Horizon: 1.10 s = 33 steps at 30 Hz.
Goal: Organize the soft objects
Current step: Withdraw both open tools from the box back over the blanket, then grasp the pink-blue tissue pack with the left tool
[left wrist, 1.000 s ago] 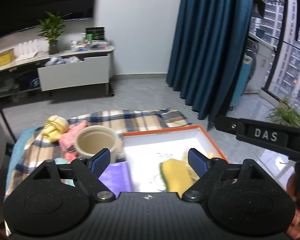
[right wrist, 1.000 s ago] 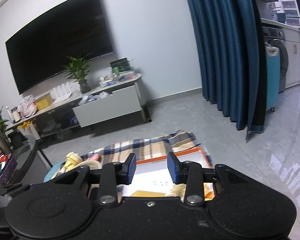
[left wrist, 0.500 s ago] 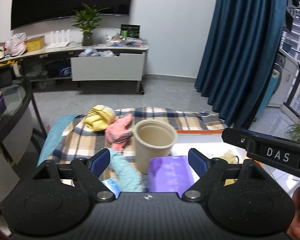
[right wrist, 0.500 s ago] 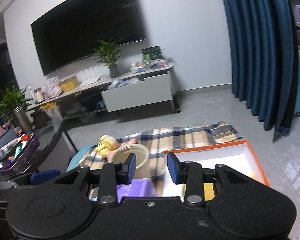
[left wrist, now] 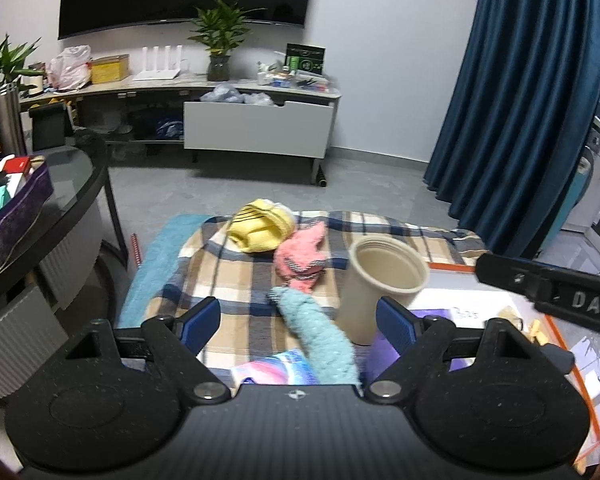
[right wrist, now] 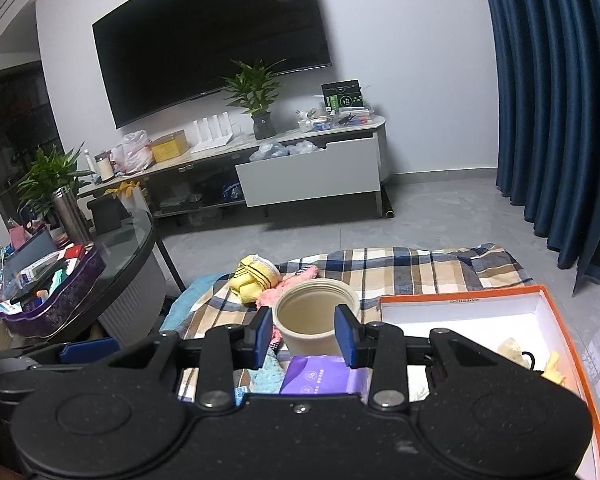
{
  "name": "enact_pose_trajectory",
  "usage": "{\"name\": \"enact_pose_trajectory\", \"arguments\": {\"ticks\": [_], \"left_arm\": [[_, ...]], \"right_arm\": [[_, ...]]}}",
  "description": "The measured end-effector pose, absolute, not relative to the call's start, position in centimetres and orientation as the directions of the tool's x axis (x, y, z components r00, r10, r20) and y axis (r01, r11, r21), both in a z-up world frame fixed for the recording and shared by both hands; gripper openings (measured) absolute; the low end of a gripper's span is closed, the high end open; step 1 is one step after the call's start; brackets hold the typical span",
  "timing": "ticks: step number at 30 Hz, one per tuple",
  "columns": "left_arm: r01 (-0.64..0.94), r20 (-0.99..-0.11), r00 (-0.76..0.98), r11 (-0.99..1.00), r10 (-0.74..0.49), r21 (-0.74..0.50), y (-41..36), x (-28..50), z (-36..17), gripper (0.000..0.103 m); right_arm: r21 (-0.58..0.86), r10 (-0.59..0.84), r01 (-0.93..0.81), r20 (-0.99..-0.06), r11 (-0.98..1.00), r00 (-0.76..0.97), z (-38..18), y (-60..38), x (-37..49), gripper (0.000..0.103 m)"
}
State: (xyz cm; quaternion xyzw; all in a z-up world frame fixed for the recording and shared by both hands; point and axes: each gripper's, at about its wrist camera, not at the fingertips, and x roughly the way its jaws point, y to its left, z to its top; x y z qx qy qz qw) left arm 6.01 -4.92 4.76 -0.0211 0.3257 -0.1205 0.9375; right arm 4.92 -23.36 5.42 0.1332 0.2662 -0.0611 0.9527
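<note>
Fuzzy turquoise knitted sock (left wrist: pixel 320 332) lies on the blue-and-tan plaid cloth (left wrist: pixel 228 276), its toe pointing away, between the spread blue pads of the left gripper (left wrist: pixel 298 316), which hangs above it with nothing clamped. Just beyond it sits a crumpled pink sock (left wrist: pixel 302 256), and past that a yellow striped sock bundle (left wrist: pixel 260 226) near the cloth's far edge (all three close together, the pink one touching the turquoise toe). Beside the turquoise sock stands a beige paper cup (left wrist: pixel 380 280), upright and open-mouthed. A purple packet (right wrist: pixel 320 376) lies against the cup's near side. The right gripper (right wrist: pixel 304 334) hovers with its pads partly apart, framing the cup without touching it. To the right lies an orange-rimmed white box (right wrist: pixel 556 300), mostly bare inside. Grey tiled floor (left wrist: pixel 260 192) stretches open beyond the cloth; a dark glass table (left wrist: pixel 72 176) crowds the left side.
</note>
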Motion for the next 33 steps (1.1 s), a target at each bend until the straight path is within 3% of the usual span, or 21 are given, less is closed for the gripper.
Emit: {"name": "enact_pose_trajectory", "arguments": {"ticks": [14, 25, 33], "left_arm": [[0.209, -0.659, 0.718, 0.972, -0.224, -0.104, -3.0, 6.9, 2.2, 0.088], [0.477, -0.687, 0.652, 0.878, -0.321, 0.043, -3.5, 7.1, -3.6, 0.096], [0.608, -0.707, 0.586, 0.792, -0.396, 0.061, -4.2, 9.2, -5.8, 0.097]], "right_arm": [[0.223, -0.003, 0.147, -0.541, 0.964, 0.841, 4.7, -22.5, 6.0, 0.043], [0.228, 0.019, 0.131, -0.559, 0.965, 0.829, 4.0, -22.0, 5.8, 0.043], [0.213, 0.027, 0.118, -0.576, 0.970, 0.817, 3.7, -21.2, 6.1, 0.043]]}}
